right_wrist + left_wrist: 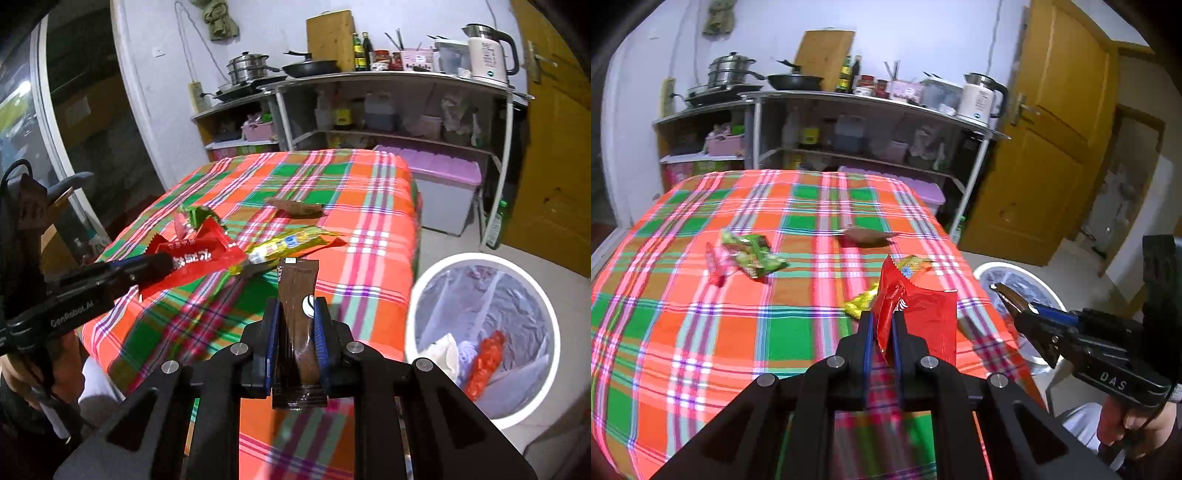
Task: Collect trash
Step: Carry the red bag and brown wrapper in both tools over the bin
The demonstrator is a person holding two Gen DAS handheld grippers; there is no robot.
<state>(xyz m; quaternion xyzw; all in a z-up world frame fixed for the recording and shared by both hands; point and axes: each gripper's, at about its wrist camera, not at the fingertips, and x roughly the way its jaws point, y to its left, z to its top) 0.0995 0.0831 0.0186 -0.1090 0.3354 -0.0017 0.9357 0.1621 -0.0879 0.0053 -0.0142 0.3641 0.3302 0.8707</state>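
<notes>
The table [369,206] w/ the plaid cloth is taking up most of both views, and the white bin [480,266], lined w/ a clear bag, is sitting on the floor just off the table's right edge. Both tongs are carrying trash above the table's near right part, close to the bin.

The left gripper [882,325] is clenching a red wrapper [923,314], jaws fully closed on the thin foil. The right gripper [295,321] is gripping a brown sachet [297,295] upright between its blue pads, jaws partly closed round it.

Step in hand, as I read it: carrying both pieces over to the bin. To do it well: be bringing each gripper right over the bin's mouth before letting go, since light foil is likely to flutter and miss the rim. Going one at a time should avoid the two tongs bumping.

In the bin: something pale and crumpled, plus an orange-red piece, lying low on the table side; can't tell what else.

Still waiting on the table: a yellow wrapper [291,243] nearest the bin, a brown packet [295,206] further back, and green and pink wrappers [750,254] well left.
</notes>
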